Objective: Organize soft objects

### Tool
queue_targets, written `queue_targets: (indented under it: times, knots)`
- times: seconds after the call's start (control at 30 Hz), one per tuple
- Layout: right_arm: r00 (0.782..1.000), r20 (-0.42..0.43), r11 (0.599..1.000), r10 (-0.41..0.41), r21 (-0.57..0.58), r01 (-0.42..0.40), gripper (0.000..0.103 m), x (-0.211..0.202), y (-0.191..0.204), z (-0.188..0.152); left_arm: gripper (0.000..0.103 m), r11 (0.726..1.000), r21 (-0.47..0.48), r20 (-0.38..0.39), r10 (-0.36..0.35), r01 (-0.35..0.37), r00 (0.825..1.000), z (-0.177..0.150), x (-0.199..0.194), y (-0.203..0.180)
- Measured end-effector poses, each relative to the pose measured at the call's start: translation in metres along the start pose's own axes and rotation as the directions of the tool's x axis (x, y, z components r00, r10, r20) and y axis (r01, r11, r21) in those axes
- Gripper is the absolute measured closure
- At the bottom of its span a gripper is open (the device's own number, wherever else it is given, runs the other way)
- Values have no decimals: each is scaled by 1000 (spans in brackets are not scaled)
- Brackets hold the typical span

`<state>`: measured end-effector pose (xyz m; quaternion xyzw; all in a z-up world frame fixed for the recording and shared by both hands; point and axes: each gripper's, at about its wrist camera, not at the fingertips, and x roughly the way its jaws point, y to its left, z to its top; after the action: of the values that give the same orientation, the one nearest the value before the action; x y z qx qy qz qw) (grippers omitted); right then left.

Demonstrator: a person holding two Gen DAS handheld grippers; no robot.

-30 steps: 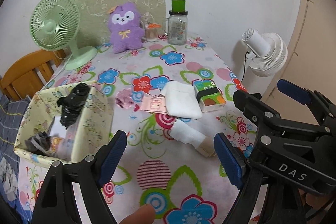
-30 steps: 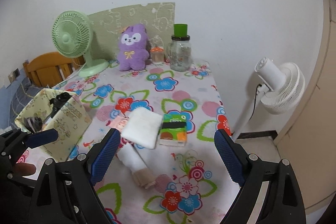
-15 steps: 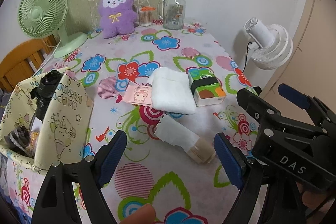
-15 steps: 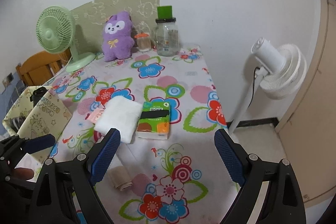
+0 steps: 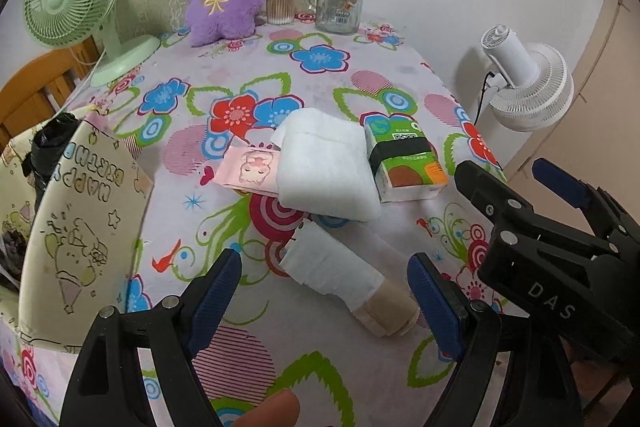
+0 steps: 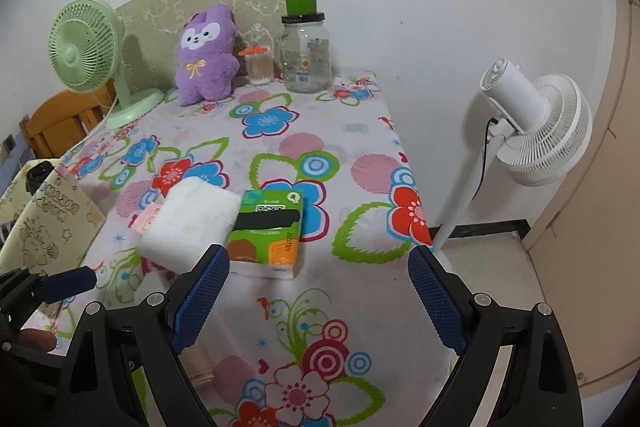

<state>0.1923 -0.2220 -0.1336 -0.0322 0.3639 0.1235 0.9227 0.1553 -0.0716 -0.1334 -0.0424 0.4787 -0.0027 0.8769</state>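
While both claws gape empty, the rolled bandage lies between the left claw blue pads.

A glass jar with a green lid stands at the far edge of a flower-patterned tablecloth, against a white wall. Just left of the jar sits a small tub of cotton swabs. Far left of the jar stands a green desk fan, with a wooden chair behind it. Right of the jar, off the table, stands a white floor fan.
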Motion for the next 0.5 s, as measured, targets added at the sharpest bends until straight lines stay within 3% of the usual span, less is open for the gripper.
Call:
queue_targets:
  times: [0.5]
  knots:
    - [1000,1,1000,9,3,-9,10,6,-4,1,15,997,-72,-62,-42,37,997,-3,17,0]
